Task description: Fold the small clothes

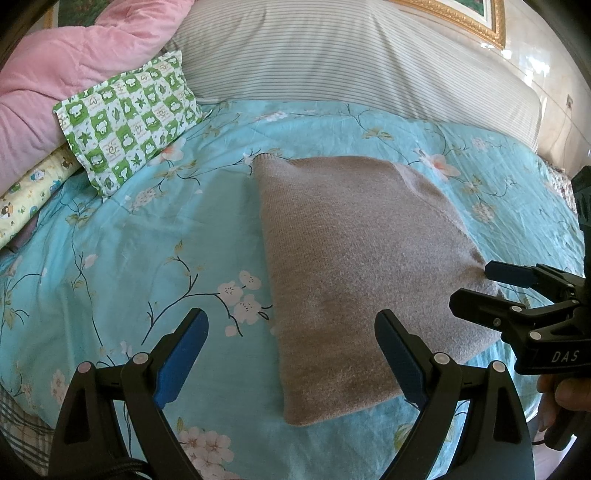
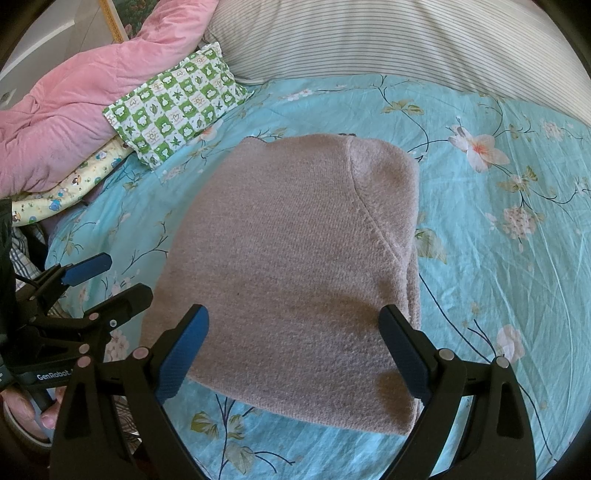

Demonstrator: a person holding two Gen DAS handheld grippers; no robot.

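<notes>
A small taupe knit garment [image 1: 354, 266] lies folded into a compact rectangle on the turquoise floral bedsheet [image 1: 147, 240]; it also shows in the right wrist view [image 2: 295, 258]. My left gripper [image 1: 291, 354] is open and empty, hovering over the garment's near left edge. My right gripper [image 2: 293, 350] is open and empty, above the garment's near edge. In the left wrist view the right gripper [image 1: 476, 284] shows at the garment's right side; in the right wrist view the left gripper [image 2: 118, 277] shows at its left side.
A green checked pillow [image 1: 129, 122] leans on a pink quilt [image 1: 62, 85] at the back left, above a yellow patterned cloth [image 1: 33, 195]. A grey striped pillow [image 1: 332, 55] spans the back. A gold picture frame [image 1: 476, 22] is on the wall.
</notes>
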